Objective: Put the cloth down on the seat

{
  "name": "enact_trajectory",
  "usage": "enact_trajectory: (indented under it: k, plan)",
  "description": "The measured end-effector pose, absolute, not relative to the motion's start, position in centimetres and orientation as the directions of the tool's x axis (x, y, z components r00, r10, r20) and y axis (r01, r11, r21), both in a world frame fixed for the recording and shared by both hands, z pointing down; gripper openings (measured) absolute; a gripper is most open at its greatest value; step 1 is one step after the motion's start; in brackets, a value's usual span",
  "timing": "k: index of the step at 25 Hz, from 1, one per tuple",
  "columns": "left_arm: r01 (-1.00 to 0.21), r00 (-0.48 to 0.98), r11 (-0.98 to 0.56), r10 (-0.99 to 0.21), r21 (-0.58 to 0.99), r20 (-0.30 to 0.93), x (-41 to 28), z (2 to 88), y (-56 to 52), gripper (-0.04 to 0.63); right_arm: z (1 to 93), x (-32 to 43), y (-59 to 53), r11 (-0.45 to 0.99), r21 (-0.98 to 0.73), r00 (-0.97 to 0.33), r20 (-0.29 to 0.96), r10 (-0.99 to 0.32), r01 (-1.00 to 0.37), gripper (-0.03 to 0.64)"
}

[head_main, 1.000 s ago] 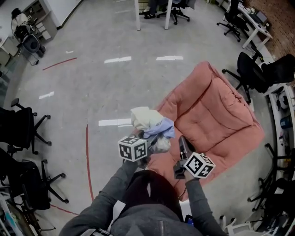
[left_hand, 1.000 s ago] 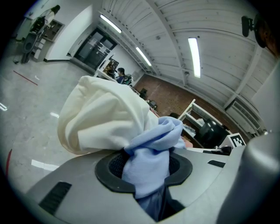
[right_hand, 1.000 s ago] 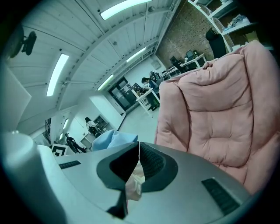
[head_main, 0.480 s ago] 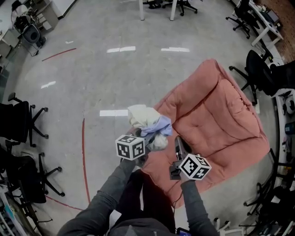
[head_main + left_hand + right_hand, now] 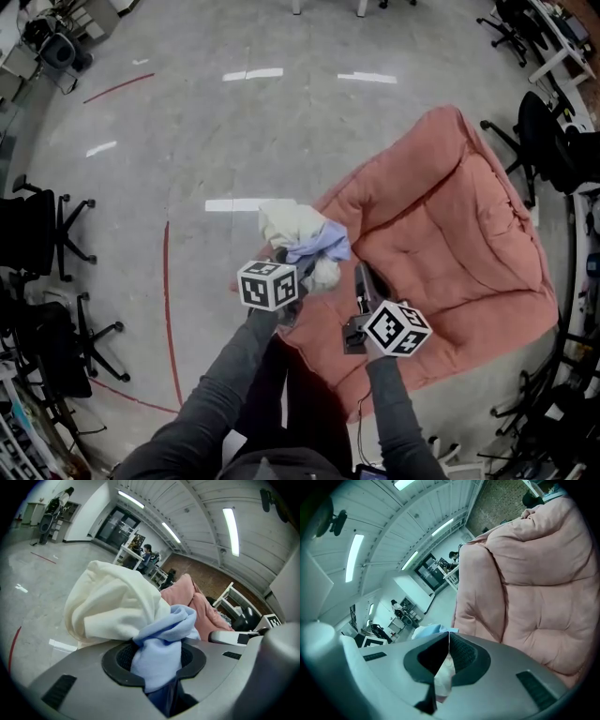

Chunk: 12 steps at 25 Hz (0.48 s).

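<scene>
My left tongs (image 5: 157,660) are clamped on the cloth (image 5: 117,602). They bite the light-blue part right at the pads, and the cream part balloons out past the tips. So the bundle's long axis runs pretty much straight on from the tongs, blue end at me. The cream end points away, up-left in the head view, toward the bare floor (image 5: 187,131). The cloth hangs by the near left edge of the pink seat (image 5: 450,225), part over cushion and part over floor. Can't tell if it touches. My right tongs (image 5: 449,634) are just beside it on the right, tips pressed together, aimed along the seat cushion.
</scene>
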State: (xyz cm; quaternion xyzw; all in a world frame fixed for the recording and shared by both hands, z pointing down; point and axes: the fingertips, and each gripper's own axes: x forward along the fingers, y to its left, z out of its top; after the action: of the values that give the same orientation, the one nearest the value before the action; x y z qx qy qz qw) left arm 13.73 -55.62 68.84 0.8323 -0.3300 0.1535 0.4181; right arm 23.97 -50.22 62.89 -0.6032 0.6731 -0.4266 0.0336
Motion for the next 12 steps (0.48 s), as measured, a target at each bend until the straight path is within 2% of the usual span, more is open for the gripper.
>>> enact_trajectory:
  k: [12]
  plan:
    - [-0.737, 0.675, -0.38, -0.415, 0.559, 0.61, 13.5, 74.4, -56.9, 0.135, 65.2, 23.4, -50.9, -0.108, -0.629, -0.285, 0.491, -0.823, -0.77, 0.011]
